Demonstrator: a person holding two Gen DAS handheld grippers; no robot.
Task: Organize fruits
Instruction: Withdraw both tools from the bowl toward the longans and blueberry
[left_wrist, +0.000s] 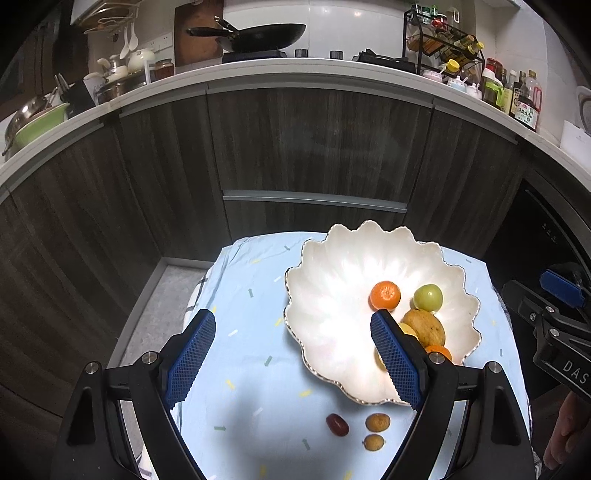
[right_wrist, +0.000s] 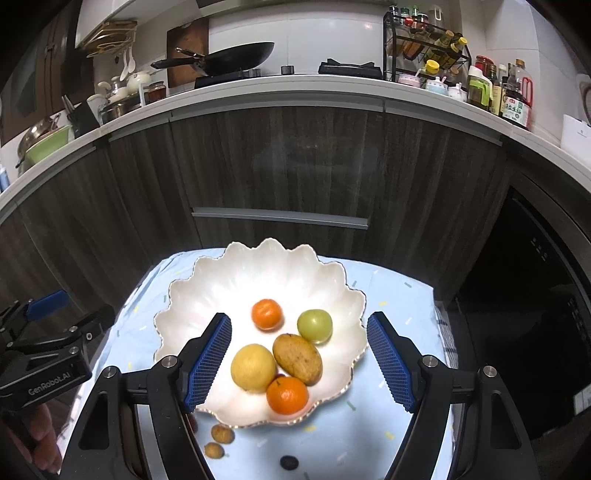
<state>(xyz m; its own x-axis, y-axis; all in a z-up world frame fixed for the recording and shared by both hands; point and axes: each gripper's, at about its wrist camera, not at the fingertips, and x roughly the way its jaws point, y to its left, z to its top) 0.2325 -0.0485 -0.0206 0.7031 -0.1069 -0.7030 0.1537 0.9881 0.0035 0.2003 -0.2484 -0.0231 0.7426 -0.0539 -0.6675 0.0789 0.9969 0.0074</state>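
Both tools stand wide open and empty above the cloth-covered desk (left_wrist: 258, 369). The right tool (right_wrist: 299, 358) hangs over the white scalloped bowl (right_wrist: 221, 288), which holds two oranges, a yellow fruit, a mango and a green fruit. The left tool (left_wrist: 293, 354) has the bowl at its right finger; loose small fruits (left_wrist: 376, 422) lie just below the bowl's near rim.

A pearly white scalloped bowl (right_wrist: 258, 266) is seen on a pale blue cloth (right_wrist: 399, 295) flecked with small coloured dashes. Between the blue cross-hatched pads (right_wrist: 388, 360), two orange tangerines (right_wrist: 287, 394), a yellow lemon (right_wrist: 253, 367) and a green fruit (right_wrist: 314, 326) are shown.
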